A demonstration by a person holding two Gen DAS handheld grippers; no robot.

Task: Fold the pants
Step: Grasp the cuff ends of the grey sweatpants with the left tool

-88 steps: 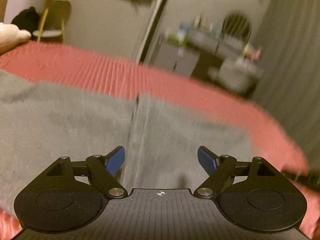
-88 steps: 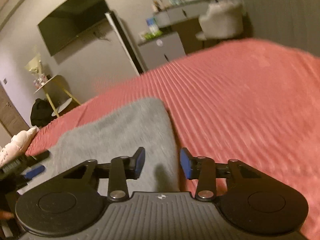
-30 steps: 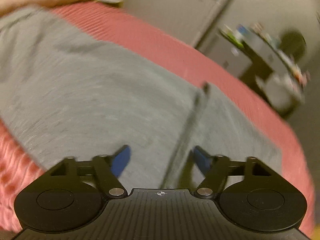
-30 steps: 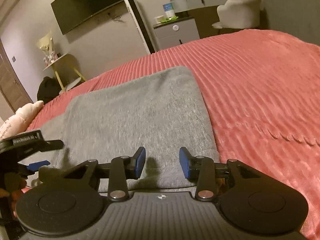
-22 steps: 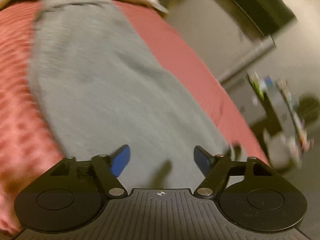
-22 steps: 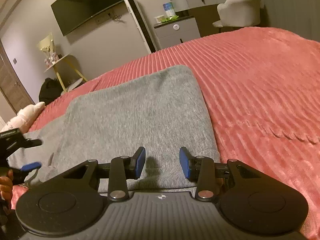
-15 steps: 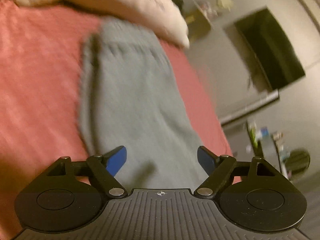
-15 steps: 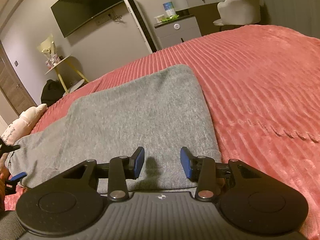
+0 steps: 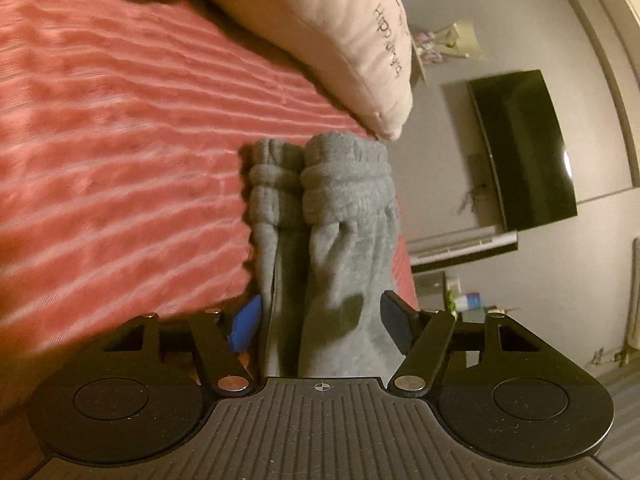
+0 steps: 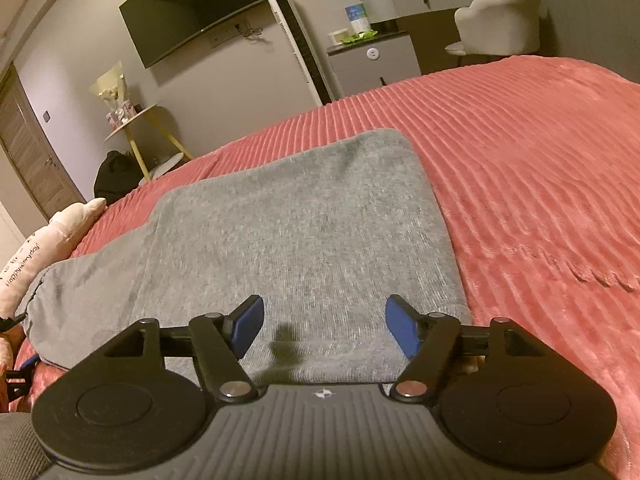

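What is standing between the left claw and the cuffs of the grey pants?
Nothing visible. The left claw is open around the pants legs, and the cuffs lie ahead, uncovered; the pillow lies beyond them.

— What lies at the upper left?
— A pink pillow (image 9: 320,28) on the red ribbed bedspread (image 9: 112,152).
— And the wall?
— A dark television (image 10: 192,4) upper left, a white chair (image 10: 500,20) upper right.

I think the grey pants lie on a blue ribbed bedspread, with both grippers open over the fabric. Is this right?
Not quite: the bedspread is red-pink, not blue, as the right wrist view shows plainly. The rest holds: the grey pants lie on it, and the left gripper and the right gripper both have their jaws open over the fabric.
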